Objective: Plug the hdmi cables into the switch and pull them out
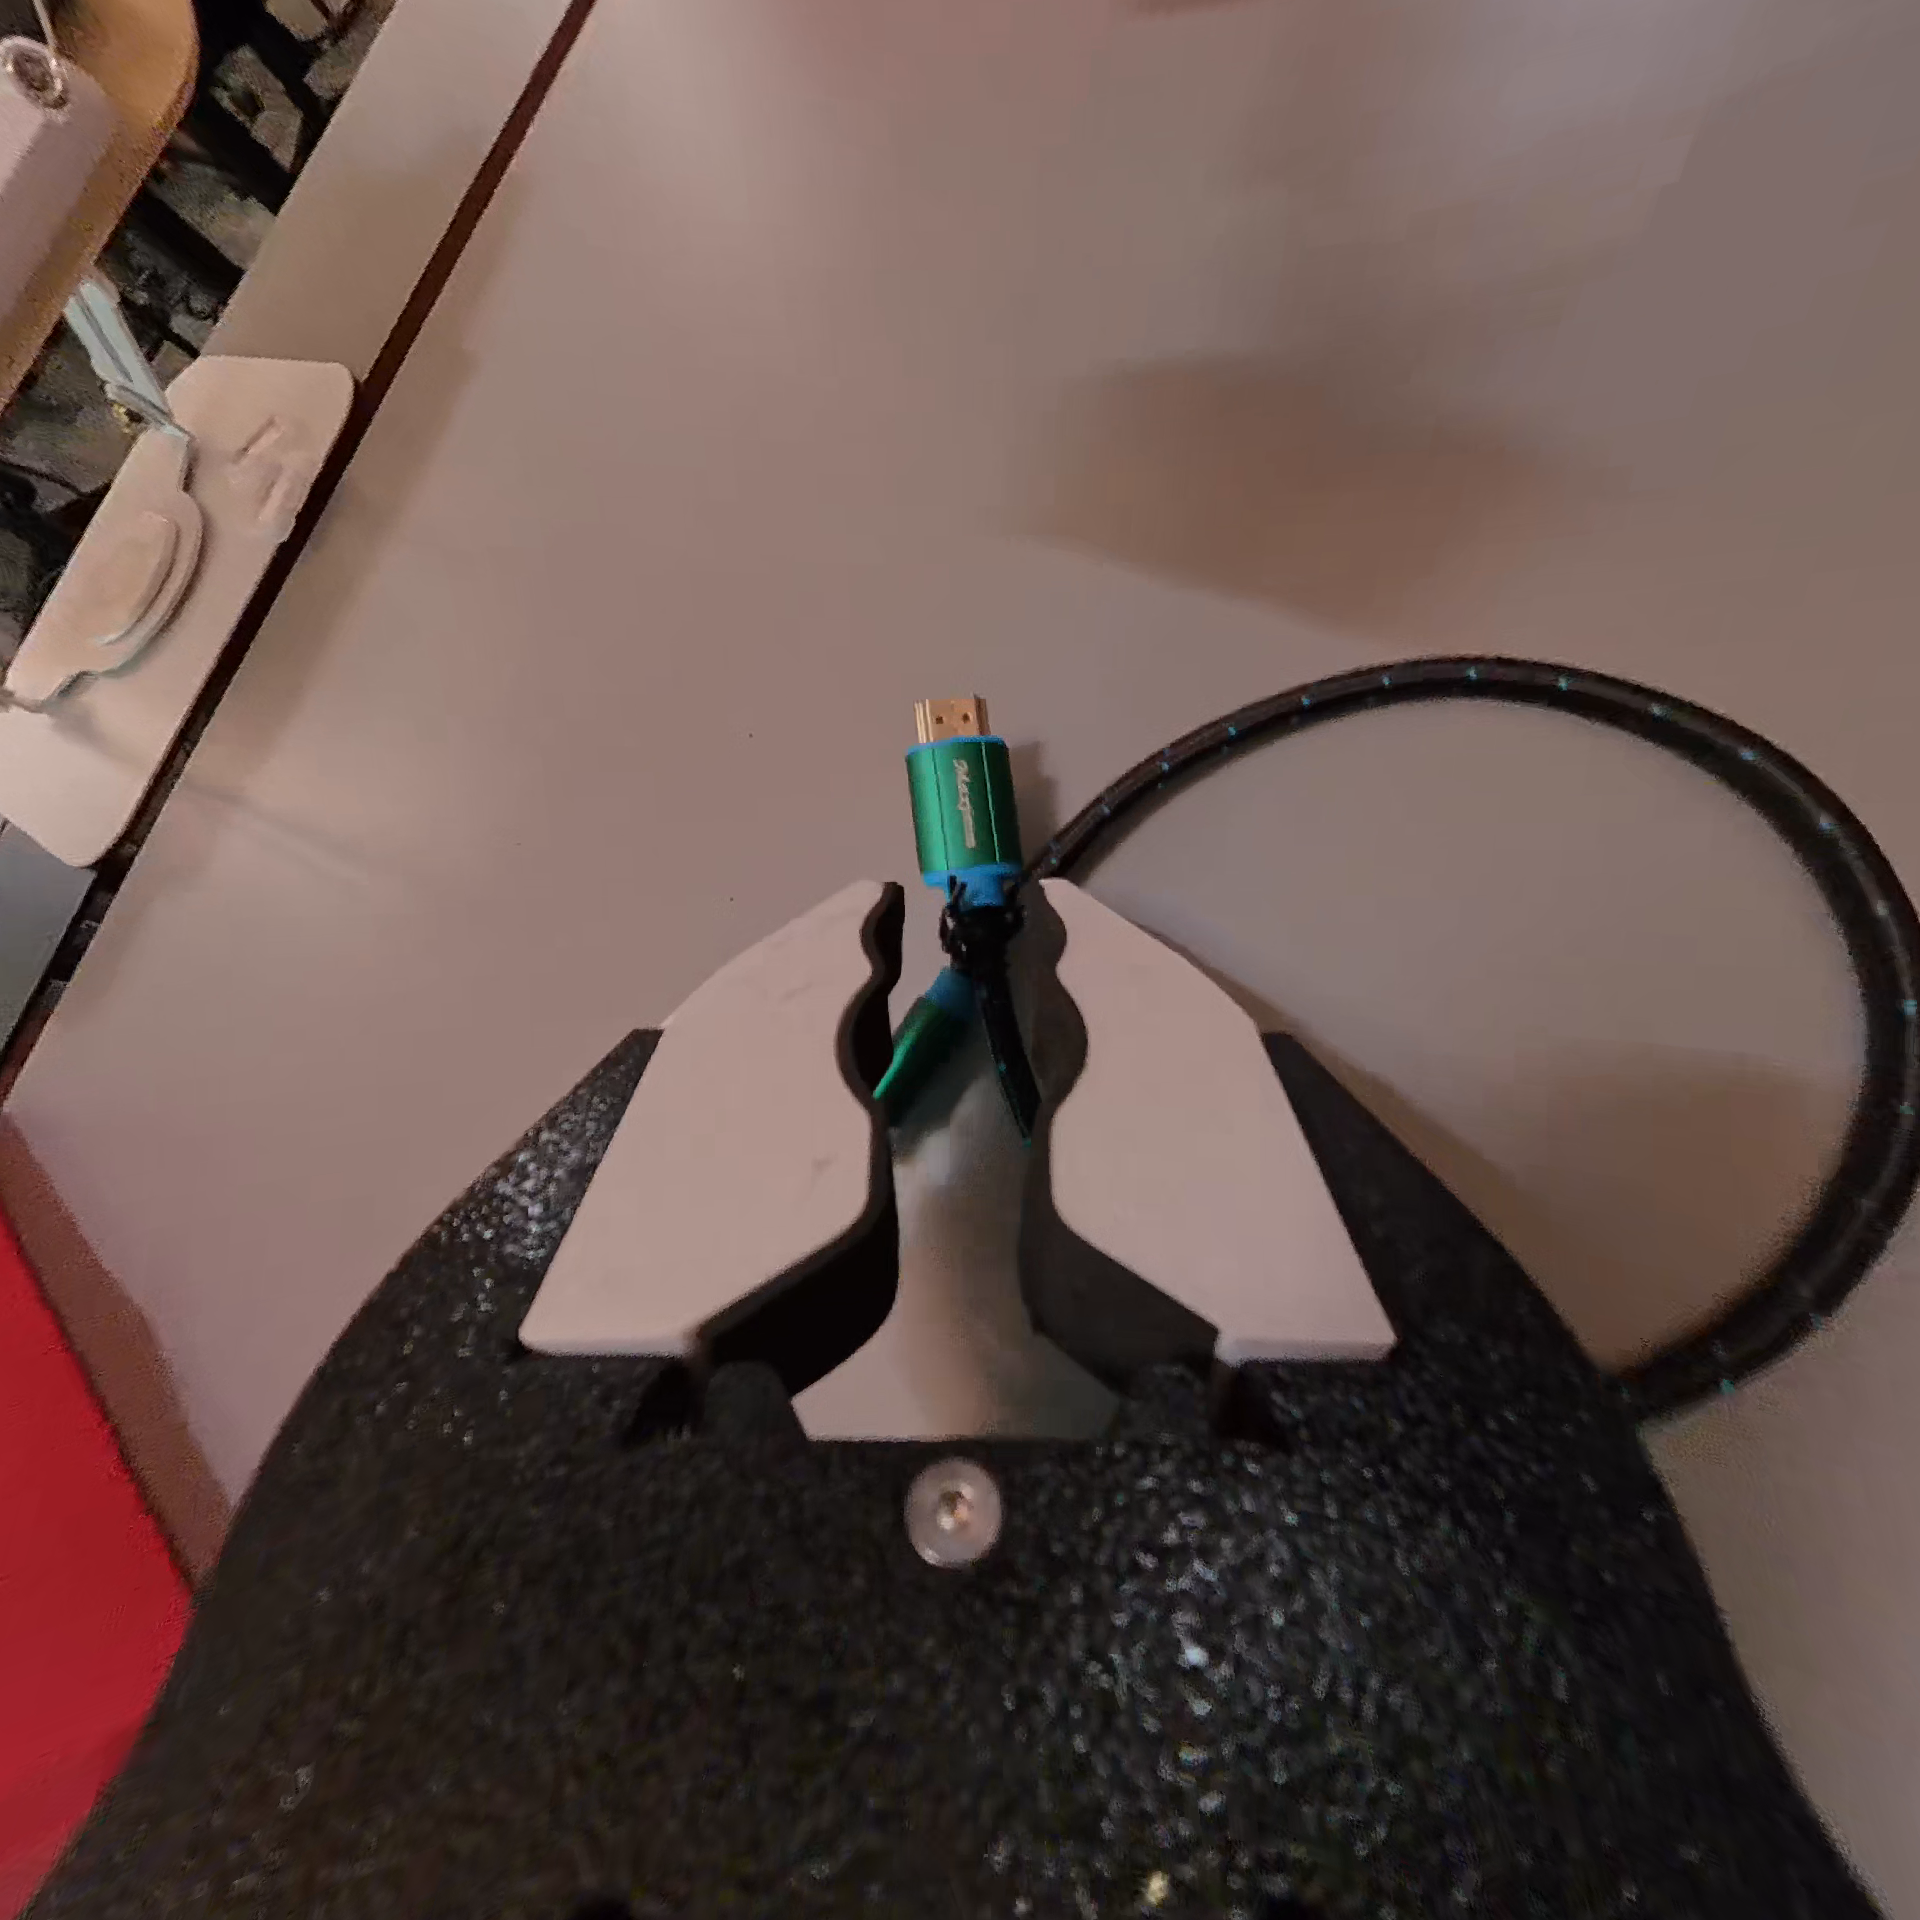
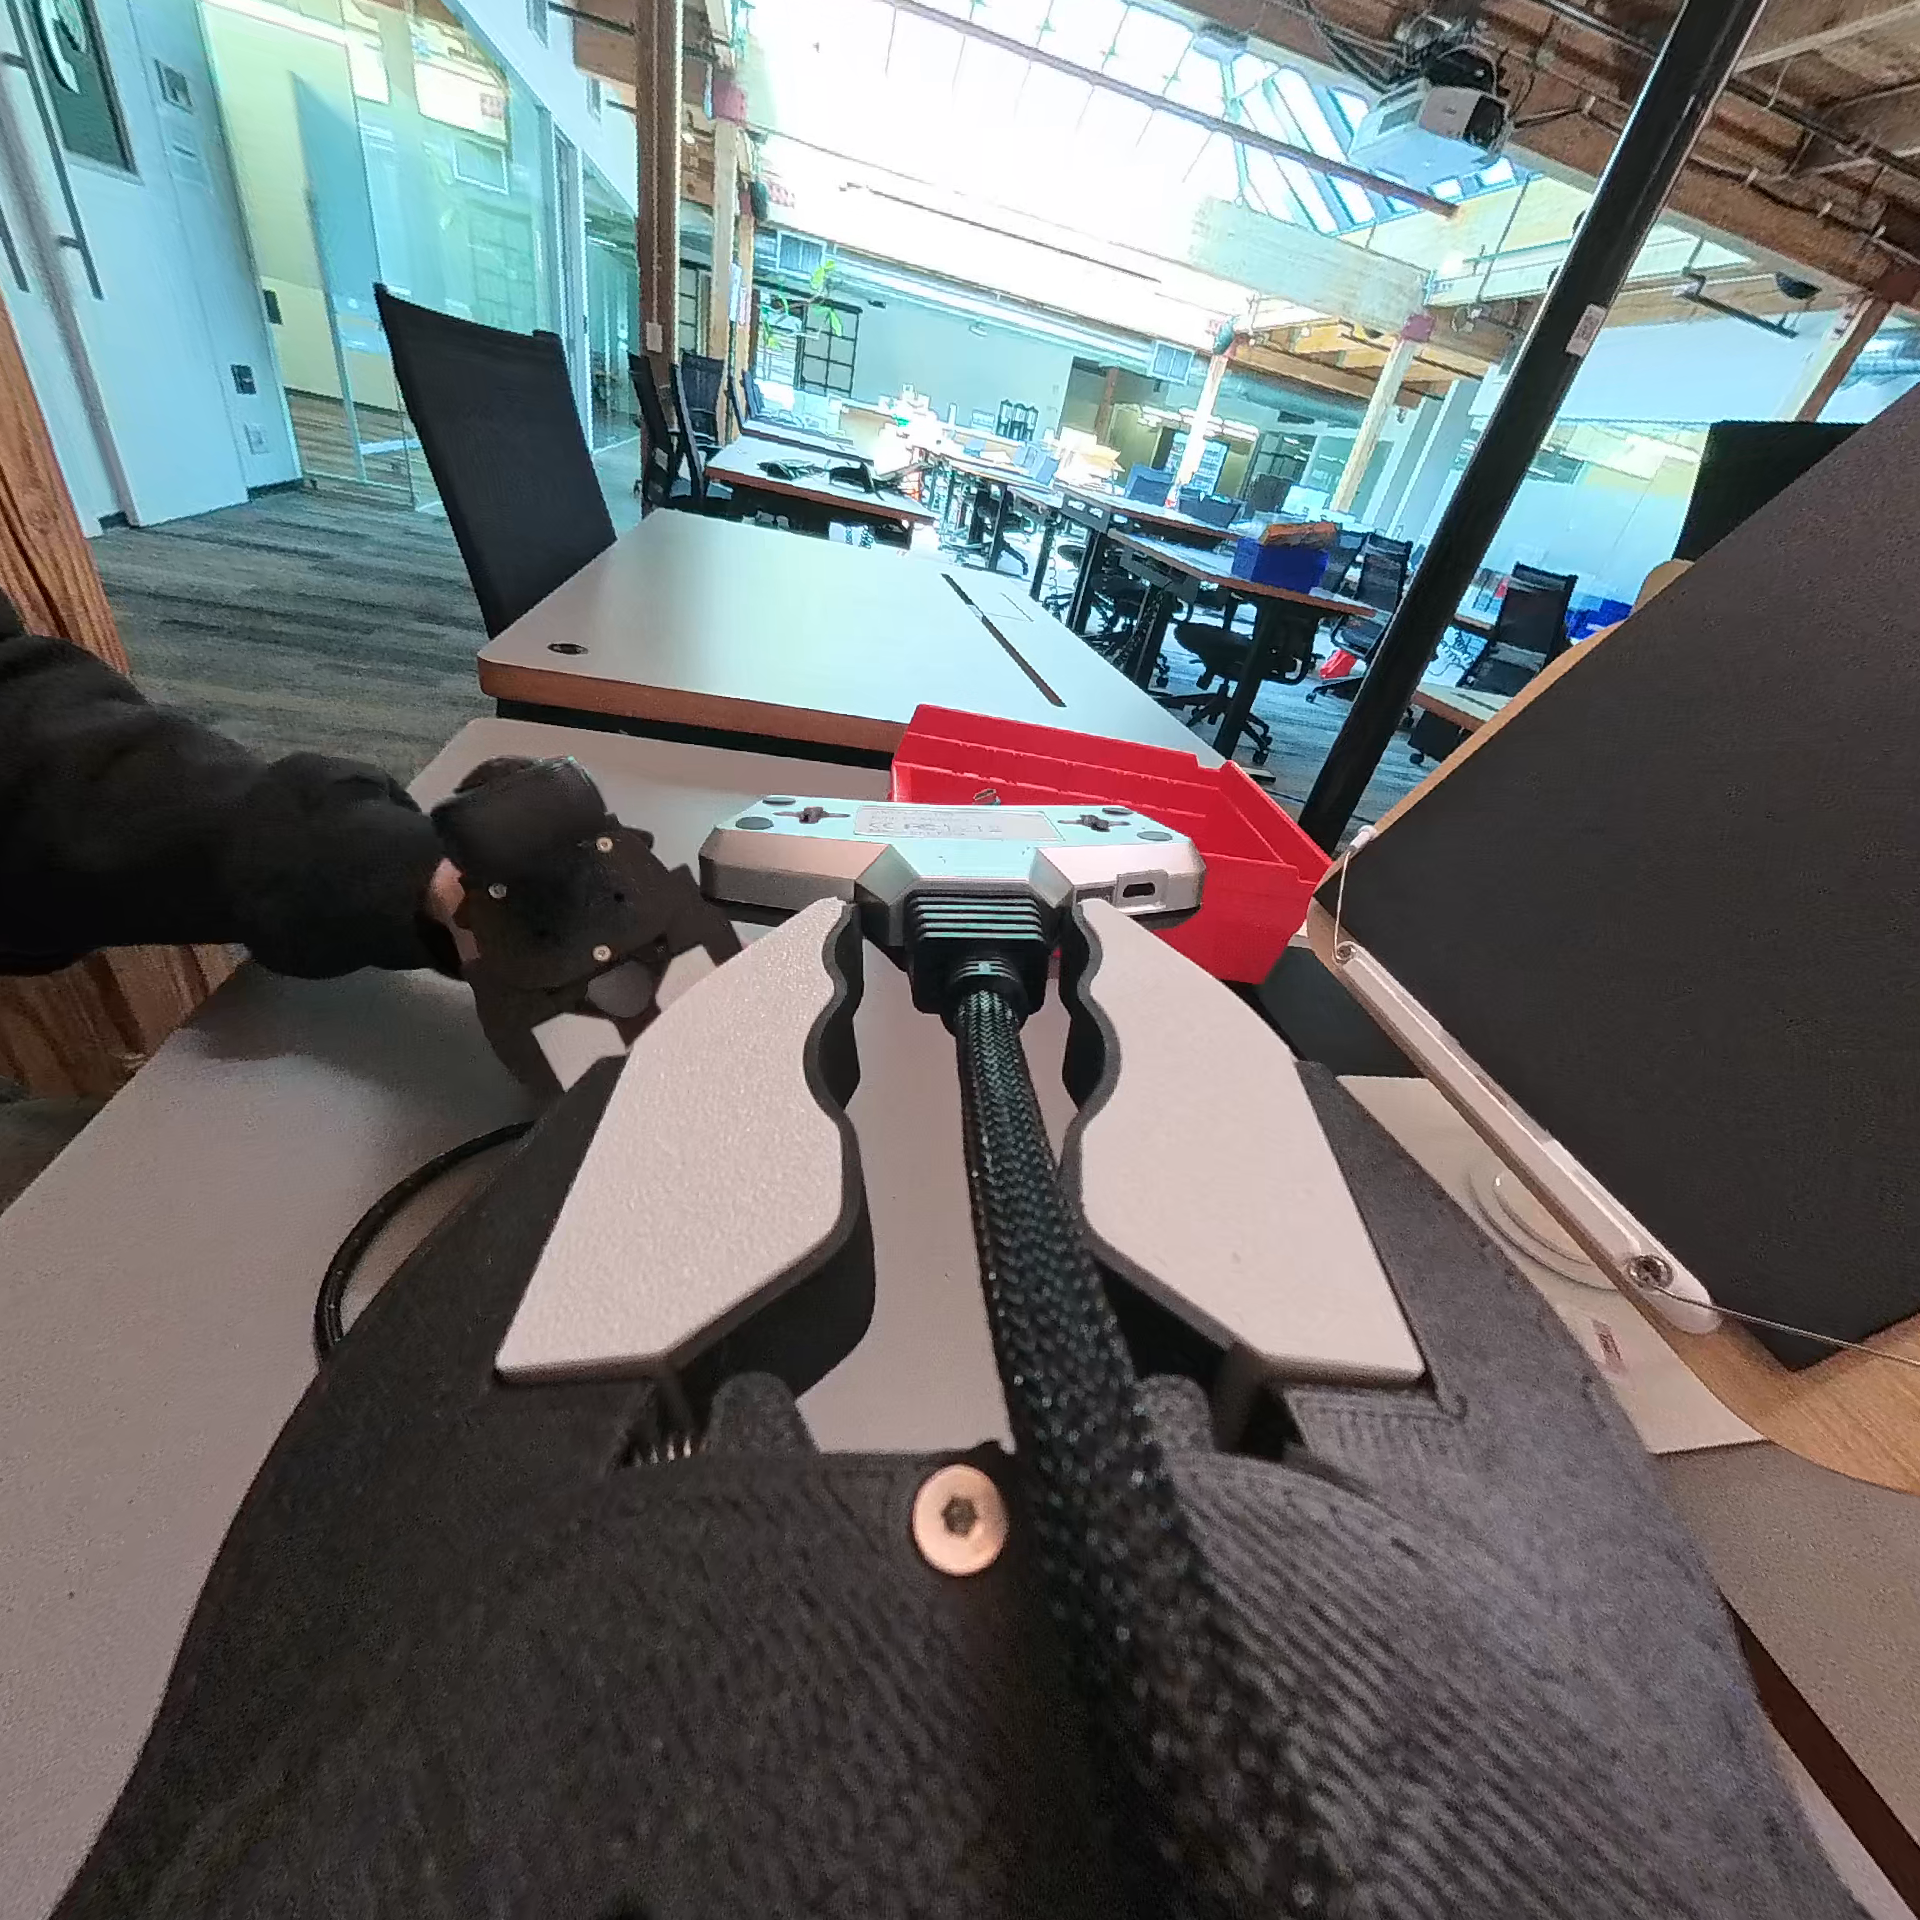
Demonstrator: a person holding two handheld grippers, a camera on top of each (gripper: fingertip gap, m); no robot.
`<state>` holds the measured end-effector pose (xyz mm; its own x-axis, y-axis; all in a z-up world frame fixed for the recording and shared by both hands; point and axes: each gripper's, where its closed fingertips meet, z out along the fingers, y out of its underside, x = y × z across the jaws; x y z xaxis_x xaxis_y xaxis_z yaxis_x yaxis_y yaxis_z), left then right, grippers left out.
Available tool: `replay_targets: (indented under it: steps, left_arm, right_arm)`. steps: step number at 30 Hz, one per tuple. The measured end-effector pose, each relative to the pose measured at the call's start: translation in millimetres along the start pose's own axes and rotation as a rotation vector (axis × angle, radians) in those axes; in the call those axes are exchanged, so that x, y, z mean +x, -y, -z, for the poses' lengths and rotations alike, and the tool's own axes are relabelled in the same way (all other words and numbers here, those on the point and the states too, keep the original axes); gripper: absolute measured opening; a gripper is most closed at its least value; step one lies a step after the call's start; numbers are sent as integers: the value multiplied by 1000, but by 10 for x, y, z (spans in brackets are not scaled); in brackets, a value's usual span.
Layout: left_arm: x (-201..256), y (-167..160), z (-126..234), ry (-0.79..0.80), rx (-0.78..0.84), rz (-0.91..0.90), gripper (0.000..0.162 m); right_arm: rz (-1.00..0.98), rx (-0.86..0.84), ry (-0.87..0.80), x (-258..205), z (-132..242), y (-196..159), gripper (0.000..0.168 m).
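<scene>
- Evidently the plugging-in step has yet to start: in the right wrist view the one port that shows on the switch (image 2: pixel 951 854) is empty, and the green plug (image 1: pixel 961 805) in the left wrist view lies loose on the table (image 1: pixel 1247 312).
- At lower centre of the left wrist view, the left gripper (image 1: pixel 968 899) points down at the table, its jaws spread a little and apparently clamping nothing. The green plug lies just beyond the fingertips at frame centre, gold tip toward the top of the frame. Its blue collar sits at the mouth of the claw, and a second green plug (image 1: pixel 920 1034) and a stretch of braided cable (image 1: pixel 1558 696) show in the gap between the fingers; the cable loops off to the right of the frame.
- In the right wrist view, the right gripper (image 2: pixel 961 914) appears to be pinching the switch by the dark ribbed collar where its own braided lead (image 2: pixel 1029 1195) leaves it. The grey body stands out past the fingertips at frame centre, in front of a red bin (image 2: pixel 1195 800).
- Next, I judge, the left claw must close on the green plug's body and carry it to a port on the switch, tip square to the slot.
- Farther left in that view, the left gripper shows in a gloved hand (image 2: pixel 343 862).
</scene>
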<state>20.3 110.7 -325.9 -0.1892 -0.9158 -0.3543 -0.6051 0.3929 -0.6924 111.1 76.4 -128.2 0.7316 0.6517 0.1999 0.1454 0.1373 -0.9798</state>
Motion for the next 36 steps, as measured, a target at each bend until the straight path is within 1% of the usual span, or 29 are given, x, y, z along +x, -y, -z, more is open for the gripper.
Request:
replay_targets:
  steps: [1, 4, 7, 12, 16, 20, 22, 23, 24, 28, 32, 34, 36]
  left_arm:
    - [11, -19, 22, -3, -7, -29, 21]
    - [46, -82, 41, 10, -30, -106, 12]
    - [25, -120, 4, 55, -33, -118, 7]
    - [-16, -111, -35, 89, -8, -56, 4]
    - [-15, -116, -37, 65, 4, 3, 0]
    - [-63, -62, 61, 60, 58, 70, 0]
    - [-42, -50, 146, 14, 74, 130, 0]
    - [-24, -73, 182, -4, 57, 156, 3]
    - [-20, -117, 208, 2, 21, 170, 11]
    - [77, -231, 199, 22, -105, 179, 14]
    - [-3, -275, 56, 86, -175, 213, 19]
    - [-7, -287, -24, 70, -193, 236, 13]
    - [-27, -269, -67, 67, -182, 233, 11]
  right_arm:
    - [-1, 4, 0, 2, 4, 5, 37]
    - [-1, 10, 1, 1, 5, 20, 37]
    - [7, 8, 7, -20, 0, 34, 37]
    - [16, 12, 13, -47, -3, 57, 37]
    - [18, 13, 14, -49, -3, 56, 37]
    - [24, 11, 13, -50, 9, 63, 37]
    - [27, 12, 11, -49, 18, 70, 37]
    - [28, 13, 8, -45, 22, 74, 37]
    - [29, 13, 10, -47, 26, 76, 37]
    - [32, 13, 10, -43, 21, 79, 37]
    - [35, 6, 15, -59, -6, 58, 37]
    - [40, -2, 15, -67, -15, 50, 37]
    - [40, -1, 20, -76, -15, 54, 37]
